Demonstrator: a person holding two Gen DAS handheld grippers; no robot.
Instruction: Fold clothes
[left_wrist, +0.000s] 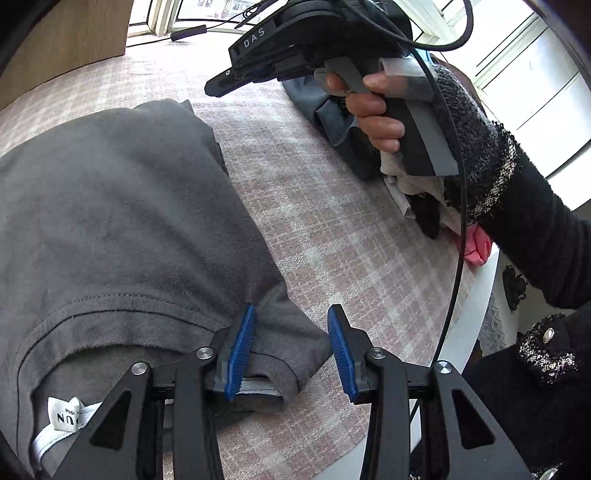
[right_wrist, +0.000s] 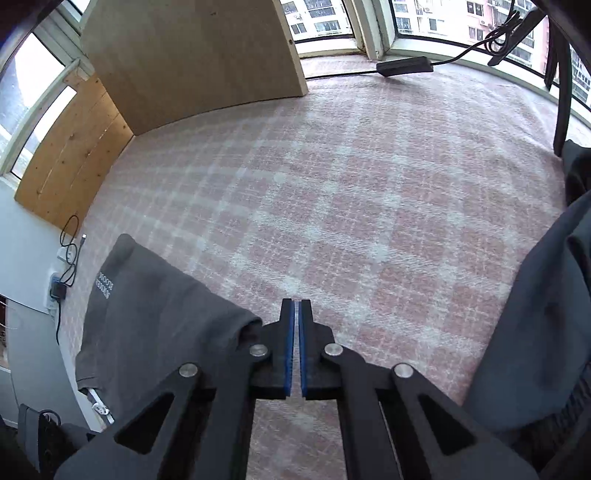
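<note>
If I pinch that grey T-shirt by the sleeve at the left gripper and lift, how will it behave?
The grey T-shirt will probably drape and sag: it lies in soft folds on the checked cloth. It looks light, so the open left gripper should lift it easily. The folded layers may well slide apart.

left gripper (left_wrist: 291, 350): jaws apart, left pad on the sleeve hem of the grey T-shirt (left_wrist: 122, 229), nothing pinched | T-shirt: folded on the pink plaid cloth (left_wrist: 332, 236), neck label up | right gripper (left_wrist: 221, 83): held by a hand (left_wrist: 373, 110) above a pile of clothes (left_wrist: 413, 184)
</note>
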